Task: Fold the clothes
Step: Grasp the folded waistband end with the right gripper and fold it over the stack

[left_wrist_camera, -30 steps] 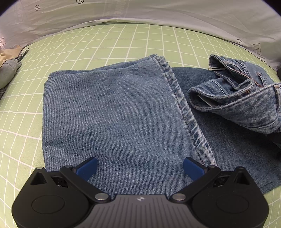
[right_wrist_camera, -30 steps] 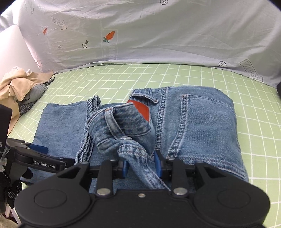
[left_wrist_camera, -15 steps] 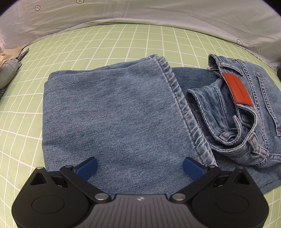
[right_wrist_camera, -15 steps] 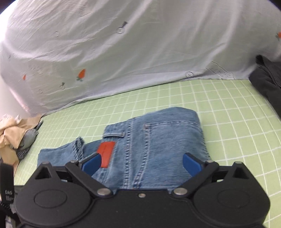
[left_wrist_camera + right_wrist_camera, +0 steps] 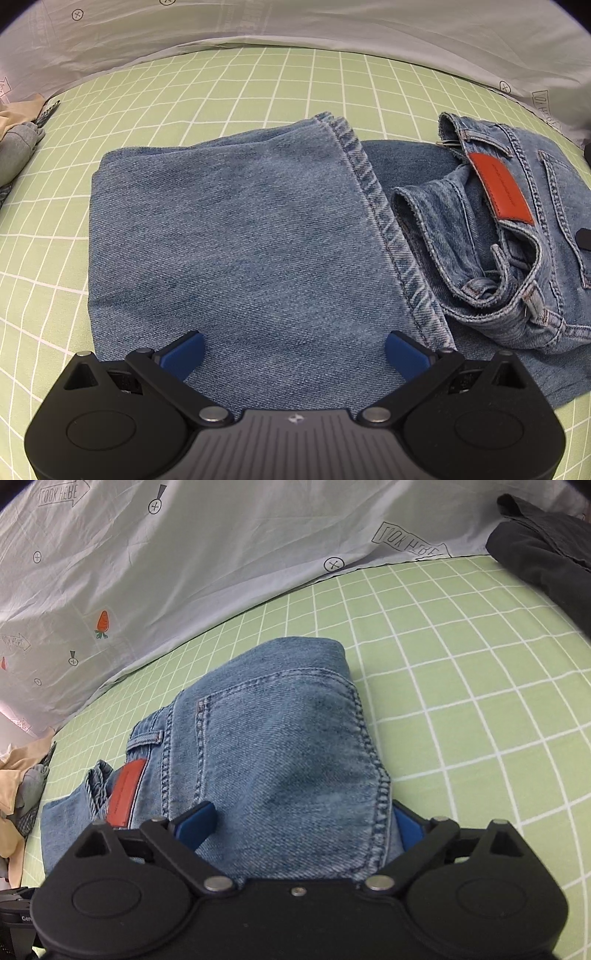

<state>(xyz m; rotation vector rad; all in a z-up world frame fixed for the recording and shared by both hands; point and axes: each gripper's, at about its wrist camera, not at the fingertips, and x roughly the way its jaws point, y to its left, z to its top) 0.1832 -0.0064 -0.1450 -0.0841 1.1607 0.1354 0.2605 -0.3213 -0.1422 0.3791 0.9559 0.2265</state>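
A pair of blue jeans (image 5: 240, 229) lies partly folded on the green checked sheet (image 5: 258, 81). The leg part is folded flat on the left; the waistband with a red leather patch (image 5: 498, 188) lies crumpled on the right. My left gripper (image 5: 295, 350) is open and empty, low over the folded leg's near edge. In the right wrist view the jeans' seat and back pocket (image 5: 280, 738) lie just ahead, with the red patch (image 5: 125, 794) at left. My right gripper (image 5: 299, 823) is open, its blue fingers either side of the denim.
A beige and grey pile of clothes (image 5: 18, 794) lies at the left edge, also in the left wrist view (image 5: 18, 129). Dark garments (image 5: 546, 546) lie at the far right. A pale printed sheet (image 5: 184, 554) rises behind the green sheet.
My right gripper let go of the bunched waistband, opened and swung to the right over the seat. The waistband dropped onto the jeans. The left gripper has not moved.
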